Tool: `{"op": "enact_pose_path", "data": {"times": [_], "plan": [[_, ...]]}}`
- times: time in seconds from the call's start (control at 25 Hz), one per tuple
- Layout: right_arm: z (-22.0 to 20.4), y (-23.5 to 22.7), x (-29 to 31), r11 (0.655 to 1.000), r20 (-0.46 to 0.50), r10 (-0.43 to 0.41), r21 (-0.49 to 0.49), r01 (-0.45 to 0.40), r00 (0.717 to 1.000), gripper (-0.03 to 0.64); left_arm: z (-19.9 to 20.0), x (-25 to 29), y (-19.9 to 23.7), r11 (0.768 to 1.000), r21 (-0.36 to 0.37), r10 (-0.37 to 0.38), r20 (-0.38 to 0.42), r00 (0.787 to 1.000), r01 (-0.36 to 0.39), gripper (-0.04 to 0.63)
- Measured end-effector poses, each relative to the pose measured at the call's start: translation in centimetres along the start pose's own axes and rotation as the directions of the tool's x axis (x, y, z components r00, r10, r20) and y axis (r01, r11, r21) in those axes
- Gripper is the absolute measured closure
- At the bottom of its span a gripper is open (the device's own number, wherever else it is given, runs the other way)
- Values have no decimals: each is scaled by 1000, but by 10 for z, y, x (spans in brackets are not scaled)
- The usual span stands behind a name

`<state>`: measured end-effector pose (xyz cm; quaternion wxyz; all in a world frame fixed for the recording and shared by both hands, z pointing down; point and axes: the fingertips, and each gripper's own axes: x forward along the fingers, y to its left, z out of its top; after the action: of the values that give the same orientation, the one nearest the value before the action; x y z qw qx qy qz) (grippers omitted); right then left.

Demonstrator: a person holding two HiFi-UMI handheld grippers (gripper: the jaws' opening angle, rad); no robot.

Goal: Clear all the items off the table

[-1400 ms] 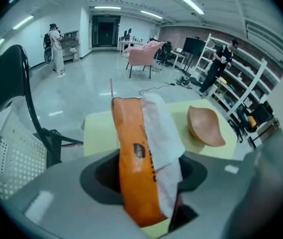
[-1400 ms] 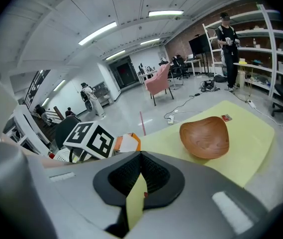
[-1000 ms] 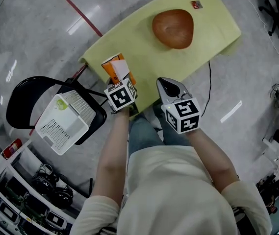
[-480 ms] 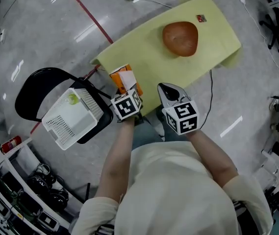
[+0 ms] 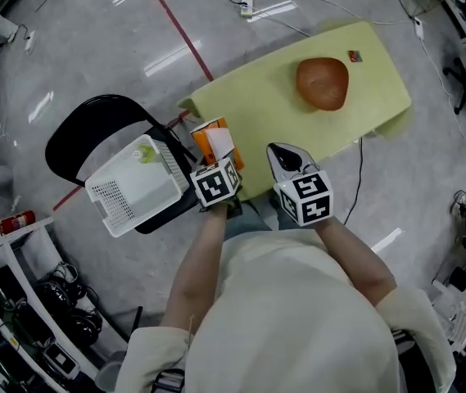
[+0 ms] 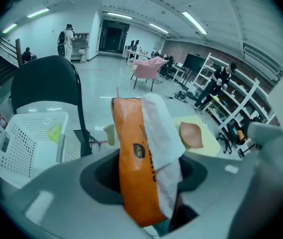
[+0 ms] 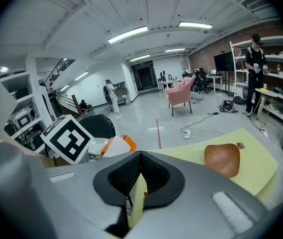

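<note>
My left gripper [image 5: 220, 164] is shut on an orange and white packet [image 5: 214, 142], held upright in the air past the near left corner of the yellow table [image 5: 257, 105]. In the left gripper view the packet [image 6: 139, 163] stands between the jaws. My right gripper [image 5: 284, 155] hangs over the table's near edge with its jaws shut [image 7: 140, 158]. A pale yellow sliver shows in the gap below the tips; I cannot tell what it is. A brown rounded object [image 5: 323, 83] and a small red item [image 5: 354, 56] lie at the table's far end.
A white perforated basket [image 5: 134, 187] sits on a black chair [image 5: 85, 133] left of the table, with a yellow-green item [image 5: 144, 154] inside. Cables and a power strip [image 5: 247, 6] lie on the floor beyond. Shelving lines the lower left.
Both grippers have risen and drawn back toward the person. The left one carried the packet from over the table's corner to the edge by the chair.
</note>
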<state>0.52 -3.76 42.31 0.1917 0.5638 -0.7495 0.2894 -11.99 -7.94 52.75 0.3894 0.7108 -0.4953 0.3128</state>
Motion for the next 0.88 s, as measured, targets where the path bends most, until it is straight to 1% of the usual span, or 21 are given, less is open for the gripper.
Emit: {"op": "enact_pose_path", "data": {"times": [0.24,0.48,0.88], "plan": [[15,32,12,998,7,37,-53,-37,999,618,6,-24,35,999,-33,12,27,1000,-11,342],[28,71,30,990,6,85,-110,-83,996,618,12,-43,81,996,-76,43,51,998,-39,341],[34,134,66,972,-24,157,-170,-159,987,618,7,-65,163,981,-166,111,64,992,-100,342]]}}
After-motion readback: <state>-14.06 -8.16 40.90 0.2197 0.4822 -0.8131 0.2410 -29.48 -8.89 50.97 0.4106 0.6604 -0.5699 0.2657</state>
